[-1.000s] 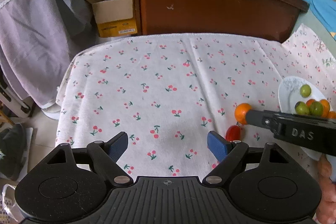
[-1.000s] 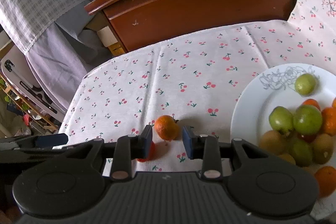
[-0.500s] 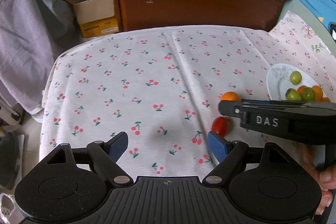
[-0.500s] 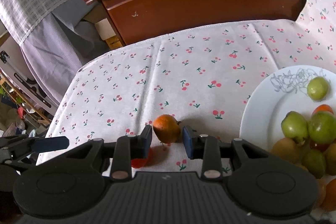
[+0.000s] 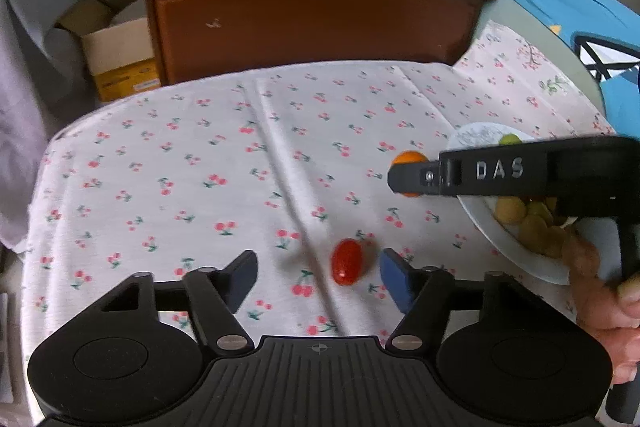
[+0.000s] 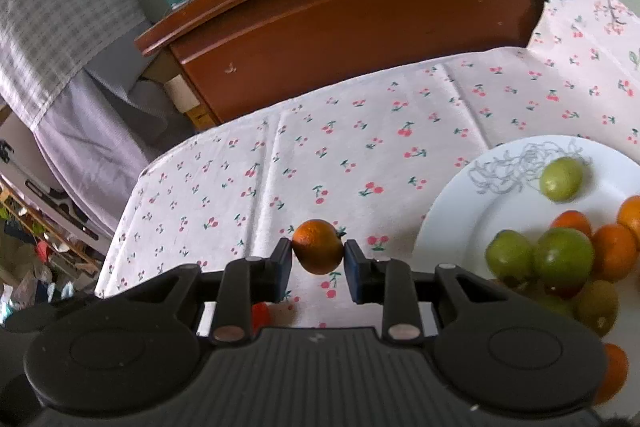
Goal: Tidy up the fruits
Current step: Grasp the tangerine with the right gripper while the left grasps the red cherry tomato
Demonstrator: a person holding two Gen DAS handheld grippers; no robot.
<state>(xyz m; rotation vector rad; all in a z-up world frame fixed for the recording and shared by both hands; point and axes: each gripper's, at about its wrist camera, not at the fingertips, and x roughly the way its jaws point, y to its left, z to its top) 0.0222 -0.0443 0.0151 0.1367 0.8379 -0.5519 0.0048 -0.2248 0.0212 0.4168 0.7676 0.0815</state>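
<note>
Right gripper (image 6: 318, 263): its blue pads press both sides of a small round orange mandarin (image 6: 318, 246), so it is clamped on that fruit. Jaws have just been closing a little further on it. In the left wrist view the same mandarin (image 5: 408, 159) shows at the tip of the black gripper body, which is marked "DAS", just beside the near rim of the plate. Whether the fruit is lifted clear of the cloth cannot be told for certain.

Left gripper (image 5: 318, 277): jaws apart, gripping nothing. They have just been closing. A small oval red cherry tomato (image 5: 347, 262) lies on the cloth between the fingers, nearer the right-hand blue pad (image 5: 394, 281); a gap shows on both sides, no contact.

White round ceramic plate (image 6: 452, 227) sits on the right of the white cherry-print tablecloth (image 5: 180, 167). It holds green round fruits (image 6: 562, 257), several orange mandarins (image 6: 612, 251) and brownish-green fruits (image 6: 596, 305) heaped on its right part; one green fruit (image 6: 561, 179) lies apart near a grey pattern on the plate.

A person's hand (image 5: 600, 299) holds the right gripper's handle, at the lower right of the left wrist view.

Behind the table: a brown wooden headboard-like panel (image 5: 312, 15); a cardboard box (image 5: 116, 55) to its left.
</note>
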